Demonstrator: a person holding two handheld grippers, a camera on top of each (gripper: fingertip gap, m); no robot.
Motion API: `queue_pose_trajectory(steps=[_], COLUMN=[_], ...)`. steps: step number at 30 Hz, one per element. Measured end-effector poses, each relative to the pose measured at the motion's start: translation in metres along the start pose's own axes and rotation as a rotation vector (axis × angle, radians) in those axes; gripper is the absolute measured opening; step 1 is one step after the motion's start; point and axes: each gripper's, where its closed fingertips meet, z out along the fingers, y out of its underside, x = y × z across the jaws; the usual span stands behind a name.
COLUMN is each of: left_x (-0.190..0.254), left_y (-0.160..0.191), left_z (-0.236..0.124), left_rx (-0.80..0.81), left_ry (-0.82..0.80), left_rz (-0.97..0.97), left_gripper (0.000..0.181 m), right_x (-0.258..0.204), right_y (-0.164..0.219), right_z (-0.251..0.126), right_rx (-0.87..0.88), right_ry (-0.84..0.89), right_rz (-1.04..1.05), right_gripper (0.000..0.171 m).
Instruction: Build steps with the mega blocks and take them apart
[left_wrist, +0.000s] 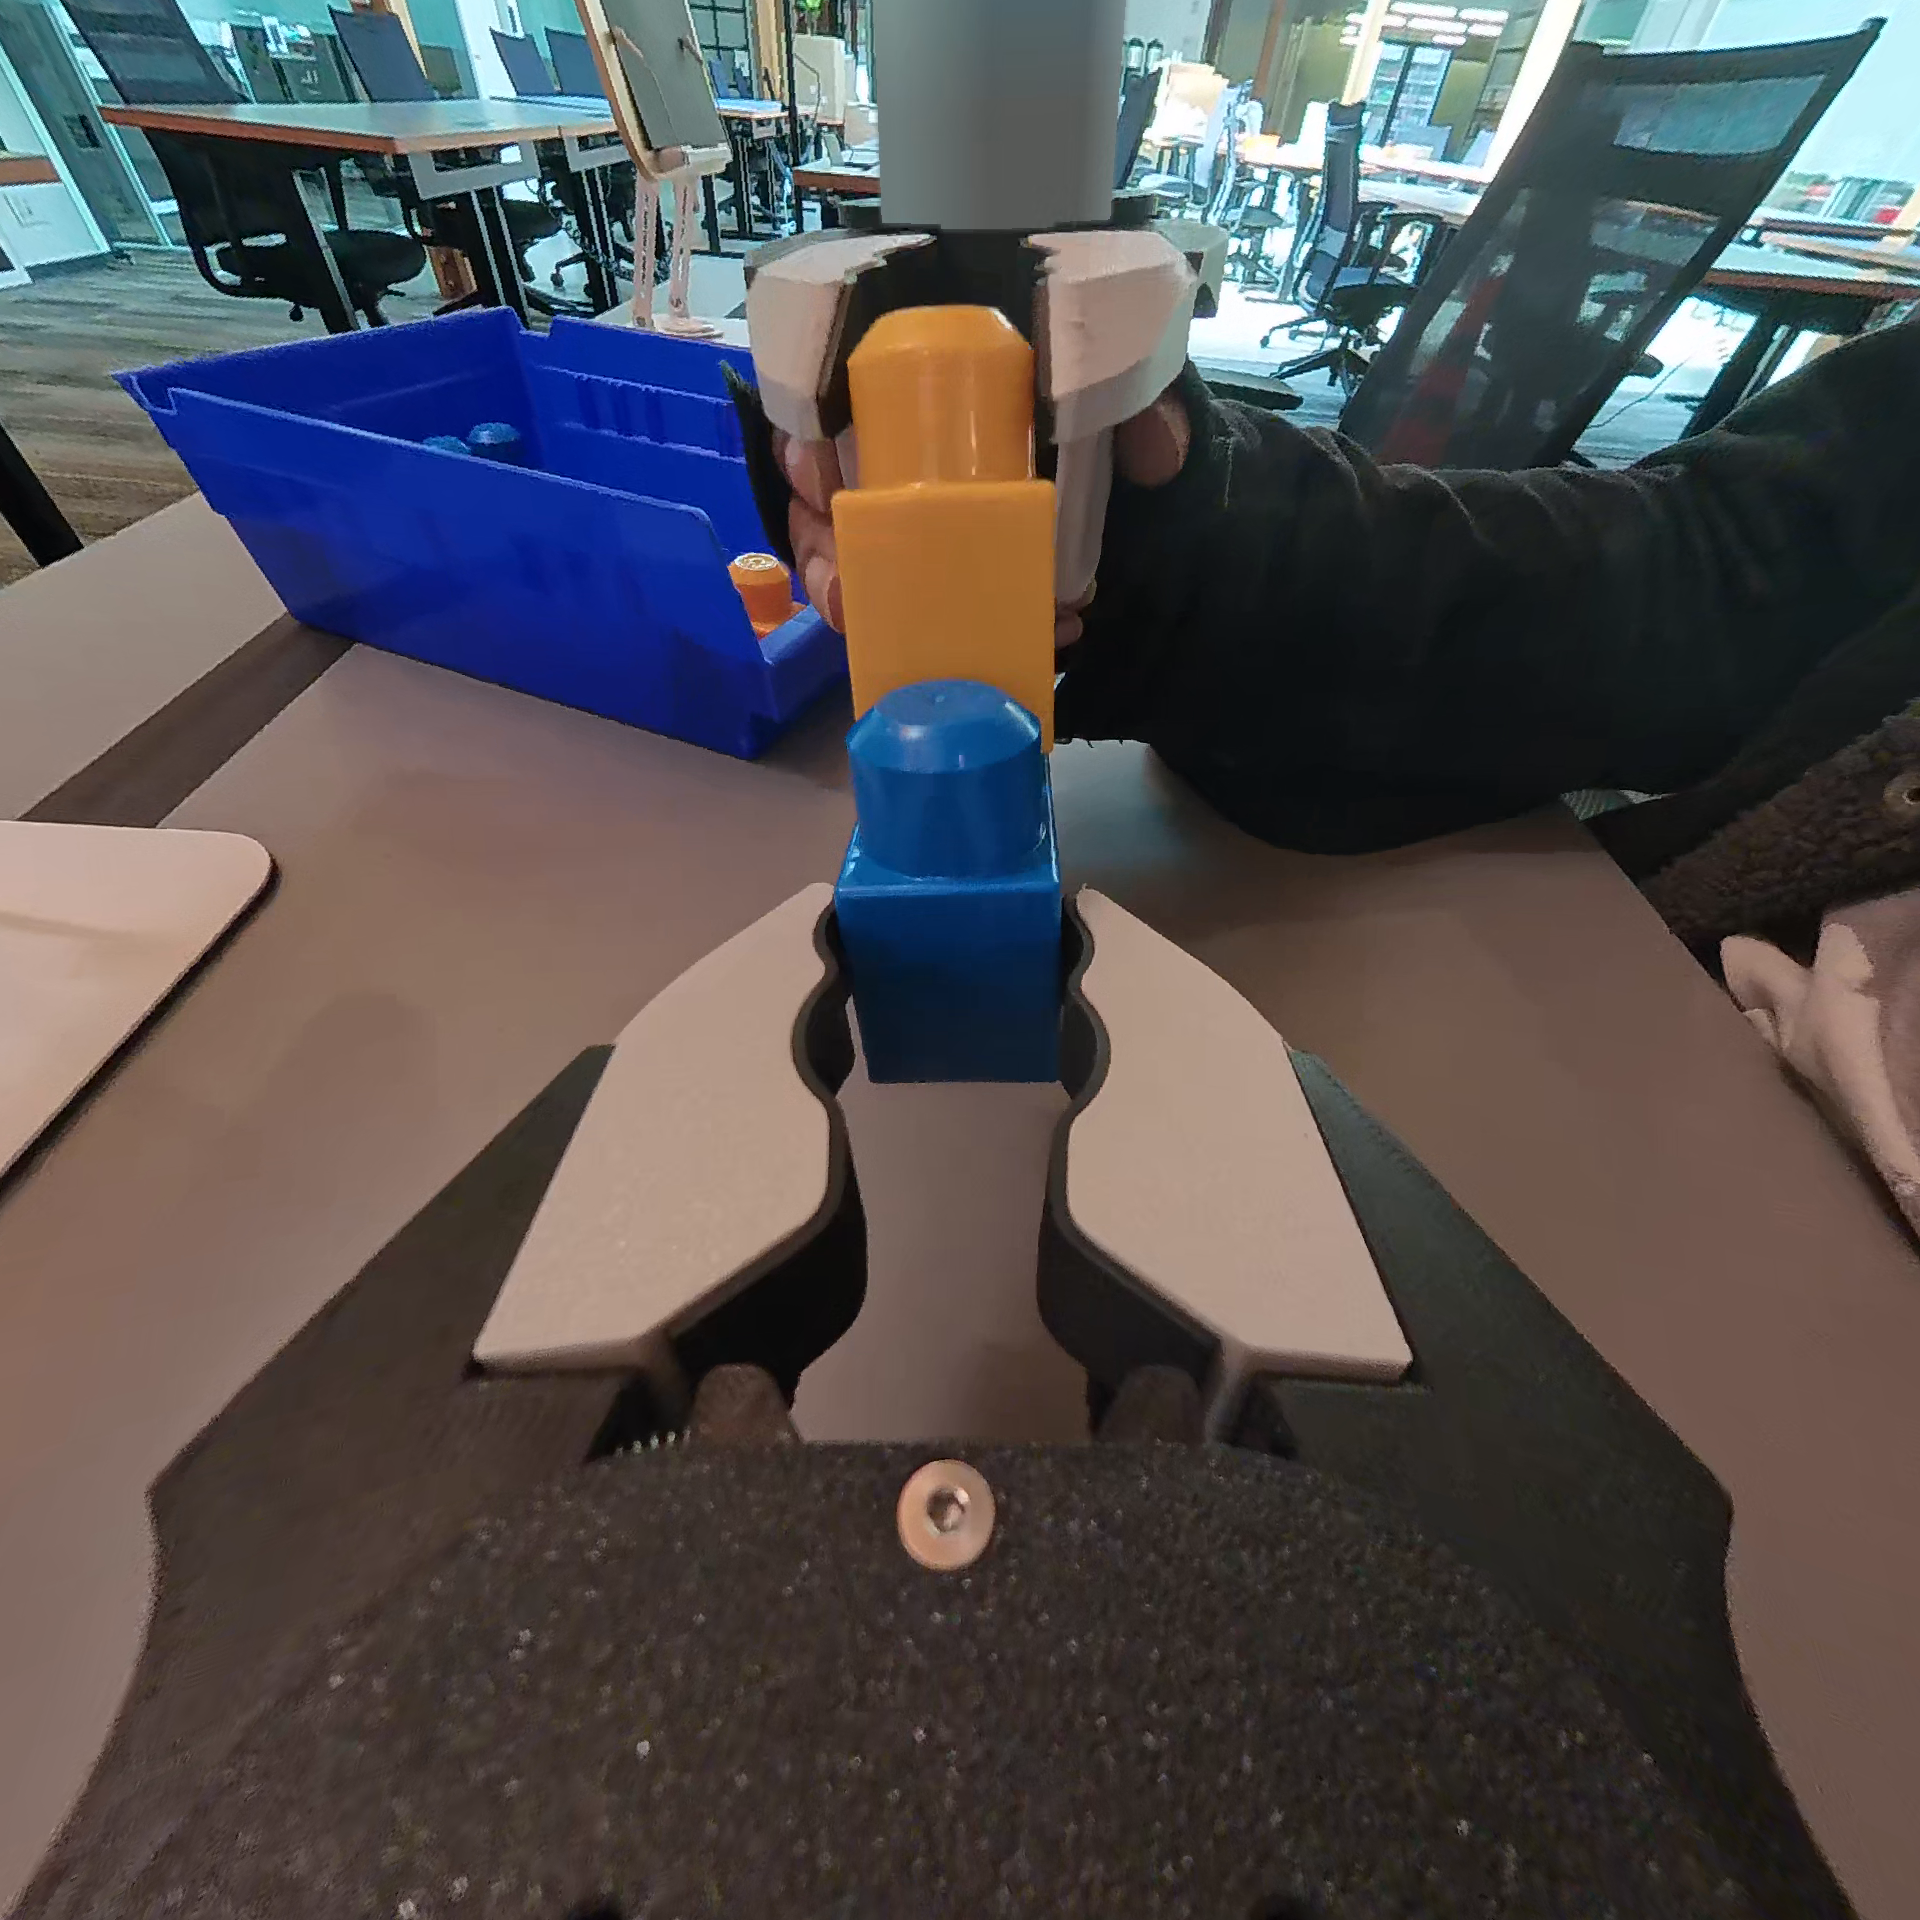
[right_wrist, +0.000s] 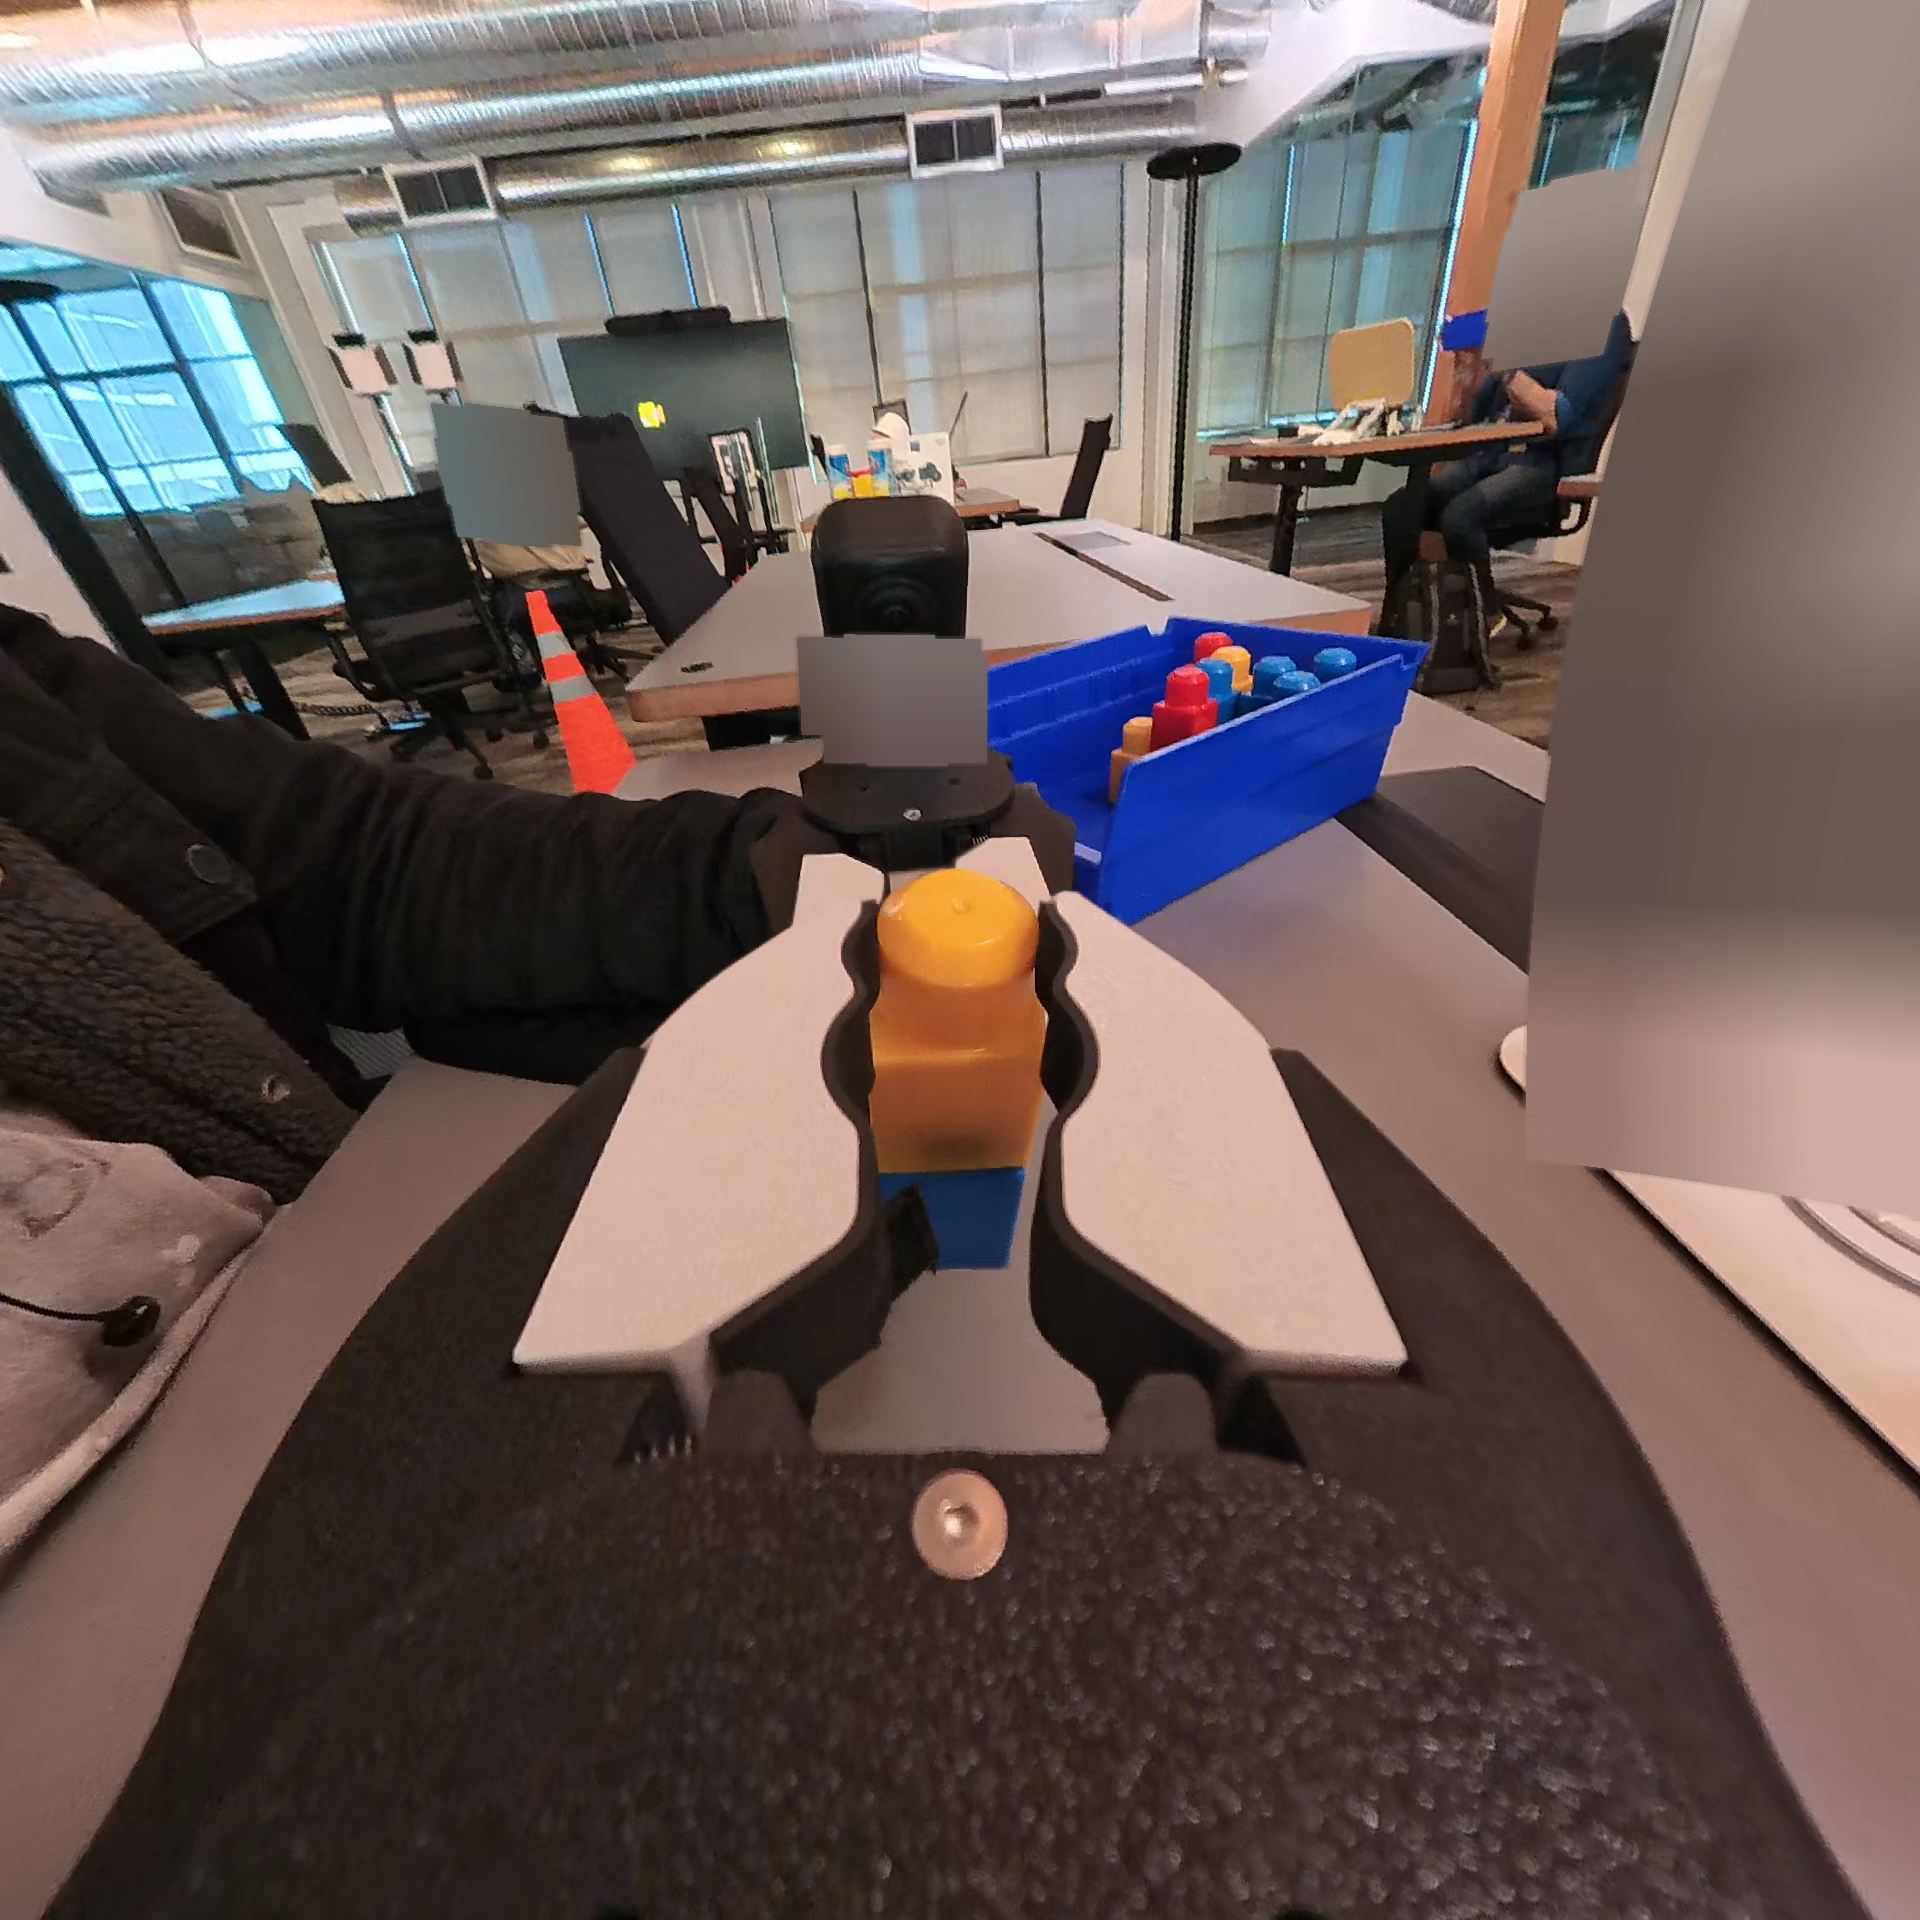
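In the left wrist view my left gripper (left_wrist: 951, 914) is shut on a blue block (left_wrist: 951, 977), stud up, on the grey table (left_wrist: 520, 883). Just beyond it my right gripper (left_wrist: 943, 343) comes down from above, shut on an orange block (left_wrist: 945, 582) that stands higher than the blue one. In the right wrist view the right gripper (right_wrist: 956, 920) clamps the orange block (right_wrist: 956, 1049), with the blue block (right_wrist: 966, 1216) showing under it. The left gripper (right_wrist: 914, 842) faces it from behind. I cannot tell if the two blocks are joined.
A blue bin (left_wrist: 468, 540) stands at the far left of the table and holds several loose blocks (right_wrist: 1184, 707). A white mat (left_wrist: 104, 935) lies at the left edge. A person's dark sleeves (left_wrist: 1455, 623) reach in. Office chairs and desks stand beyond. Tip to tip, the grippers are about 7 cm apart.
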Motion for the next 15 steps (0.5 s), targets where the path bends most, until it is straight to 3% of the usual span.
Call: queue_pose_trajectory(steps=[5,9,15], left_x=[-0.006,-0.007,-0.009], left_y=[0.027,0.010,0.017], left_z=[0.002,-0.002,0.000], left_rx=[-0.130,-0.050,-0.069], left_ry=[-0.026,-0.028,-0.039], left_rz=[0.025,-0.001,-0.003], left_gripper=[0.037,0.037,0.037], right_x=[-0.007,0.000,0.016], right_y=[-0.053,-0.073,-0.078], right_z=[-0.031,-0.063,-0.090], right_rx=[0.259,0.291,0.308], right_ry=[-0.031,0.087,0.183], right_rz=[0.004,-0.078,-0.081], right_gripper=[0.029,0.029,0.029])
